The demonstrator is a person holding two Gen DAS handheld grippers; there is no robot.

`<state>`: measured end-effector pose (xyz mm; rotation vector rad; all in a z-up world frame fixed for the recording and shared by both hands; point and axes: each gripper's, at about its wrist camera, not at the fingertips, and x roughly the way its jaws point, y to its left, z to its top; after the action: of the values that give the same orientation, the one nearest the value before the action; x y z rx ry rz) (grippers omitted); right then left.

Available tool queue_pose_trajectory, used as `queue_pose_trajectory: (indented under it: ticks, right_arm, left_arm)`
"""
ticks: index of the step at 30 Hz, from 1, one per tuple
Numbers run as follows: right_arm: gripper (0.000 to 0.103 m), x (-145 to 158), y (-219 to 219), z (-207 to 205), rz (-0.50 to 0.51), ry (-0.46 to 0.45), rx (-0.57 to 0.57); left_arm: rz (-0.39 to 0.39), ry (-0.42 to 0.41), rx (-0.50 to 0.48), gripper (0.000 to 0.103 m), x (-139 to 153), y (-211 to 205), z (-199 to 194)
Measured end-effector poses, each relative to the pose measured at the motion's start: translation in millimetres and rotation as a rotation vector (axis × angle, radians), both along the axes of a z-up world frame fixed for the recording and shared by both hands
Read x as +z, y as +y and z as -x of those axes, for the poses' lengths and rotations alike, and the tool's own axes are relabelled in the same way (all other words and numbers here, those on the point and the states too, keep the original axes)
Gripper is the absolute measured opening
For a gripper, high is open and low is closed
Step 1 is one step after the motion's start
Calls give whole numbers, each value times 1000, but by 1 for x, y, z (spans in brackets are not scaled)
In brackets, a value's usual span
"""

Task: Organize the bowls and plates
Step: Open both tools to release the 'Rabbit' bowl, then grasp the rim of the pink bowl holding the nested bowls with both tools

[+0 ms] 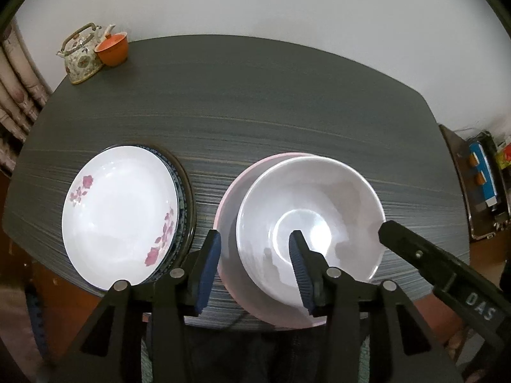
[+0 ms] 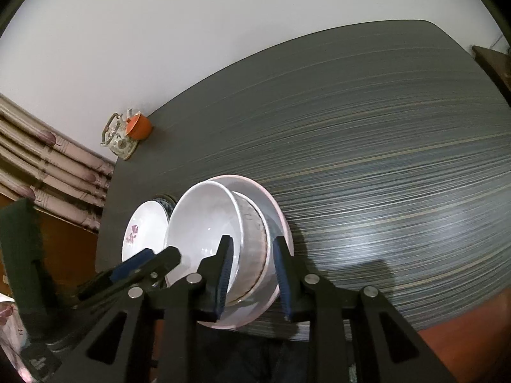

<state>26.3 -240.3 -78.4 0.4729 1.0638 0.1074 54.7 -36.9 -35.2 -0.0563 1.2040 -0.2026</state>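
Jaws of the right gripper (image 2: 252,274) are pinched on the near-right wall of the white bowl (image 2: 204,226), nested tilted in the pink bowl (image 2: 278,214); left gripper (image 1: 255,271) jaws are spread, straddling its left rim untouched.

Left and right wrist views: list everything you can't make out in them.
- Left wrist view: blue-rimmed plates under the floral plate, which covers all but their edges. The count is unclear.
- Both views: most of the inside of the pink bowl, covered by the white bowl.
- Left wrist view: teapot spout, partly behind the orange cup. Both are tiny in the right wrist view.
- Left wrist view: coloured clutter at the right edge, cut off and warped.
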Motion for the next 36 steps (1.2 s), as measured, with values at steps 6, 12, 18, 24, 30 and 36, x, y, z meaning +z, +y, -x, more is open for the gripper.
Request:
queue_pose_trajectory:
  ticks: [6, 12, 18, 24, 30, 36]
  right_arm:
    - [27, 3, -3, 2, -1, 2, -6]
    - [27, 4, -4, 0, 18, 17, -19]
    - [27, 0, -8, -2, 18, 47, -35]
    - [27, -8, -10, -3, 36, 75, -41]
    - [27, -17, -4, -6, 54, 105, -26]
    - [27, -23, 3, -8, 69, 118, -17]
  left_arm:
    - [46, -8, 18, 49, 13, 17, -1]
    - [74, 10, 95, 53, 14, 49, -6]
    - [112, 71, 163, 54, 3, 71, -8]
    - [158, 141, 175, 54, -12, 73, -9]
    - [152, 179, 194, 54, -22, 72, -12]
    - [148, 212, 204, 53, -34, 68, -17]
